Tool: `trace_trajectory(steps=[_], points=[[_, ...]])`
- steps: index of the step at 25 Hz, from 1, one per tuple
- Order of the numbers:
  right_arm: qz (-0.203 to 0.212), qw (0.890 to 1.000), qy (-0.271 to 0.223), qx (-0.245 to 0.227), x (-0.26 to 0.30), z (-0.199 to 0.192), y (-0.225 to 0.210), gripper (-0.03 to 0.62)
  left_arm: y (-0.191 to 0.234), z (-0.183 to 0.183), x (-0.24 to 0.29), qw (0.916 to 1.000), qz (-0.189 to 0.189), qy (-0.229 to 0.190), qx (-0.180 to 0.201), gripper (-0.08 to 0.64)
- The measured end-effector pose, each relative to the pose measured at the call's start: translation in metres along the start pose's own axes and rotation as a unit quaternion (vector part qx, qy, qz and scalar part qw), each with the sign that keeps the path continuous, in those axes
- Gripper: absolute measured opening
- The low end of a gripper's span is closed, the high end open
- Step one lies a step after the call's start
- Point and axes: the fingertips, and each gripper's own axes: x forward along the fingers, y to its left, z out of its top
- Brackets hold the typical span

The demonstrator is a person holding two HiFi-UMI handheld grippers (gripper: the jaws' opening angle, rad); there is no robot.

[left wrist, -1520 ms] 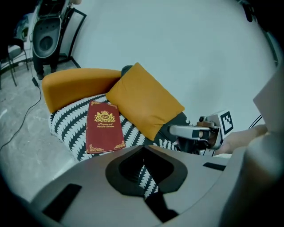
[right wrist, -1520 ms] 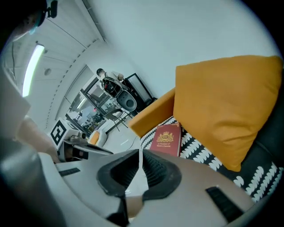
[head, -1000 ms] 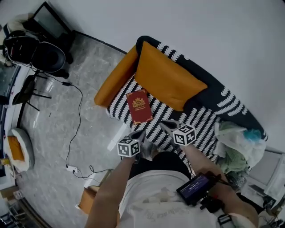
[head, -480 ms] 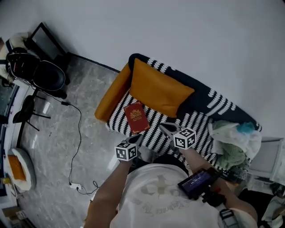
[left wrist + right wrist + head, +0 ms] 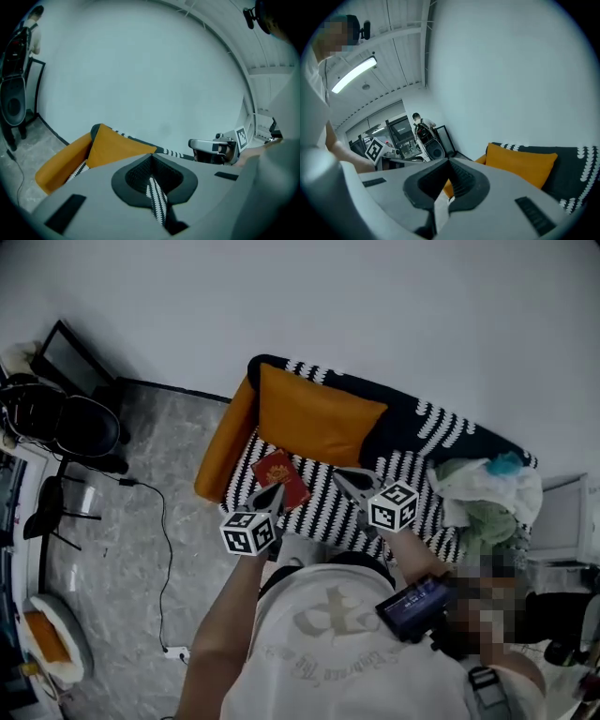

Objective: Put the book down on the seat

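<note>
The red book [image 5: 281, 476] lies flat on the black-and-white striped seat [image 5: 328, 507] of the sofa, just in front of the orange back cushion [image 5: 314, 418]. My left gripper [image 5: 274, 493] hovers above the book's near edge, shut and empty. To its right, my right gripper [image 5: 343, 477] is raised over the seat, also shut with nothing in it. In the left gripper view the closed left gripper [image 5: 151, 158] points at the orange cushion [image 5: 117, 146] and the wall. In the right gripper view the right gripper [image 5: 449, 162] is shut too.
A heap of pale cloth and bags [image 5: 483, 498] fills the sofa's right end. An orange bolster [image 5: 223, 451] lines its left side. A black chair [image 5: 70, 427] and a cable [image 5: 159, 531] are on the marble floor at left. A person stands in the background [image 5: 417, 123].
Both grippers have risen away from the seat, and the sofa now looks smaller and farther off. The book lies on the seat where it was.
</note>
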Motion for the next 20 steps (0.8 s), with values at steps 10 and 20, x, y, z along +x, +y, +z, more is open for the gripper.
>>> trace_trajectory(steps=[10,20], points=[[-0.036,0.999,-0.033,-0.003,-0.026,-0.004,0.039,0.015,-0.028,0.009,-0.023,0.9972,-0.047,0.0,0.057,0.011],[-0.041,0.998,-0.039,-0.017,-0.031,-0.006,0.063,0.015,-0.035,-0.001,-0.041,0.996,-0.059,0.001,0.068,0.012]])
